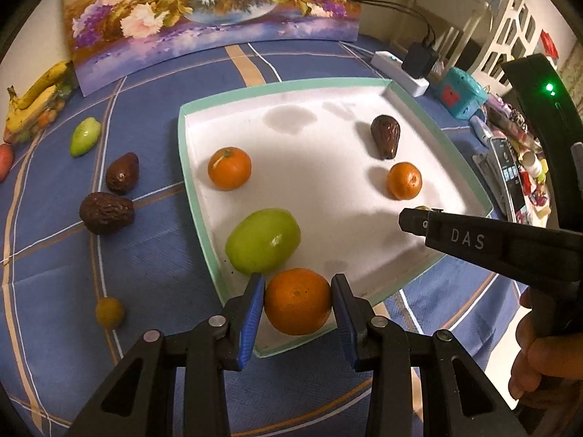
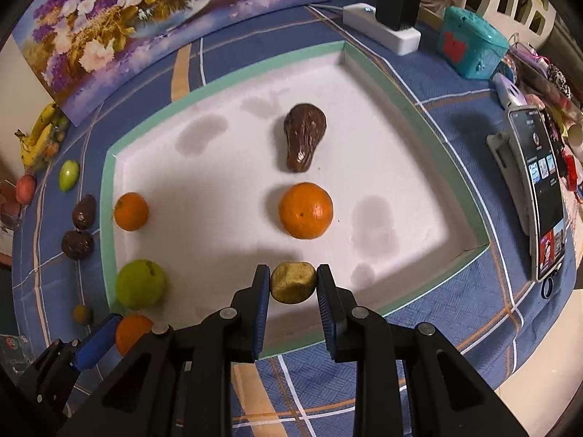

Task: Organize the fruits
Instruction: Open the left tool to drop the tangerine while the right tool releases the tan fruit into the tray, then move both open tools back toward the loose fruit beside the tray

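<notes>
My left gripper (image 1: pixel 297 304) is shut on an orange (image 1: pixel 297 300) just above the near corner of the white, teal-rimmed tray (image 1: pixel 198 196). Pointing steeply down over the tray's near side, my right gripper (image 2: pixel 293 284) is shut on a small yellow-brown fruit (image 2: pixel 293 283). In the tray lie two more oranges (image 2: pixel 306 210) (image 2: pixel 131 211), a green apple (image 2: pixel 140 284) and a brown avocado (image 2: pixel 304 138). The left wrist view shows the right gripper (image 1: pixel 411 218) reaching in from the right.
On the blue cloth left of the tray lie two brown avocados (image 1: pixel 122 173) (image 1: pixel 106 213), a green fruit (image 1: pixel 85 136), a small yellow fruit (image 1: pixel 109 312) and bananas (image 1: pixel 36 98). A flower painting (image 1: pixel 211 11) stands behind. A power strip (image 2: pixel 382 29), teal box (image 2: pixel 473 43) and phone (image 2: pixel 546 196) crowd the right.
</notes>
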The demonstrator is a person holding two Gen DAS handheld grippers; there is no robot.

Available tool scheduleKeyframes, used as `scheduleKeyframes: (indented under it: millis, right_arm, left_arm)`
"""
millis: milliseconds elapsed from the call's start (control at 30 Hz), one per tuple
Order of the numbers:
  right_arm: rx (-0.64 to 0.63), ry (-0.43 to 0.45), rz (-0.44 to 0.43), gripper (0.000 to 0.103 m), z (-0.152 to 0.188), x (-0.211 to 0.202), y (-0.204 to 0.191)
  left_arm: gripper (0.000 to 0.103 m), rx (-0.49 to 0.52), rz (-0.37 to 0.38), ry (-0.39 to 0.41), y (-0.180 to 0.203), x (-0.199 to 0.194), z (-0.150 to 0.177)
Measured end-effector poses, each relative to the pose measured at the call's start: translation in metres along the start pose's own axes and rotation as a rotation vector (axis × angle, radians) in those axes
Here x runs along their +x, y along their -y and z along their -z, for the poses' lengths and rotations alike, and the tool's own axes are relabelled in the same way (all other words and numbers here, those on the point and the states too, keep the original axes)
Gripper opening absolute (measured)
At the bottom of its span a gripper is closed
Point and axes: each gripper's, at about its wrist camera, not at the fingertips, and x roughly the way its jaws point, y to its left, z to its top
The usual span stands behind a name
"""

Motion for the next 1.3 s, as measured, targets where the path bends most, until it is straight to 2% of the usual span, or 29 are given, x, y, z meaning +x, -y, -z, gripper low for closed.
scheduleKeyframes:
  millis: [300,367,467,700,867,933,1033,1067,1100,1133,1233,1300]
  right_arm:
    - [0.009,-0.027,0.008,0.027,0.004,0.009,0.002]
    - [0.010,-0.026,0.008,0.027,0.004,0.009,0.002]
    - [0.009,-0.025,0.008,0.027,0.003,0.008,0.003]
    - [0.009,0.018,0.009,0.027,0.000,-0.005,0.002]
    - [0.004,0.060,-0.002,0.027,-0.002,-0.017,0.001]
    - [-0.010,0.069,-0.003,0.027,-0.002,-0.019,-0.002]
    - [-0.040,0.072,0.006,0.037,-0.002,-0.019,-0.009]
    - [-0.048,0.071,0.009,0.046,-0.002,-0.018,-0.011]
    - [-0.057,0.071,0.010,0.051,-0.002,-0.018,-0.014]
    - [-0.061,0.071,0.012,0.053,-0.003,-0.017,-0.016]
    - [-0.084,0.073,0.025,0.058,-0.004,-0.015,-0.023]
    - [-0.099,0.076,0.015,0.071,-0.003,-0.015,-0.028]
  left_arm:
    - [0.042,-0.005,0.001,-0.027,-0.002,0.006,0.002]
    - [0.042,-0.009,0.009,-0.023,-0.003,0.006,0.001]
    - [0.050,-0.017,0.015,-0.012,-0.004,0.002,0.000]
    - [0.050,-0.028,0.025,0.038,-0.008,-0.014,-0.005]
    - [0.050,-0.118,0.015,0.083,-0.028,-0.028,-0.011]
    - [0.059,-0.192,-0.013,0.087,-0.046,-0.032,-0.010]
    - [0.062,-0.278,-0.114,0.085,-0.070,-0.035,-0.008]
    - [0.064,-0.317,-0.154,0.078,-0.082,-0.037,-0.007]
    - [0.073,-0.359,-0.182,0.074,-0.093,-0.038,-0.004]
    - [0.082,-0.399,-0.202,0.073,-0.103,-0.039,-0.001]
    - [0.091,-0.511,-0.243,0.079,-0.132,-0.045,0.007]
    - [0.095,-0.559,-0.259,0.085,-0.146,-0.049,0.012]
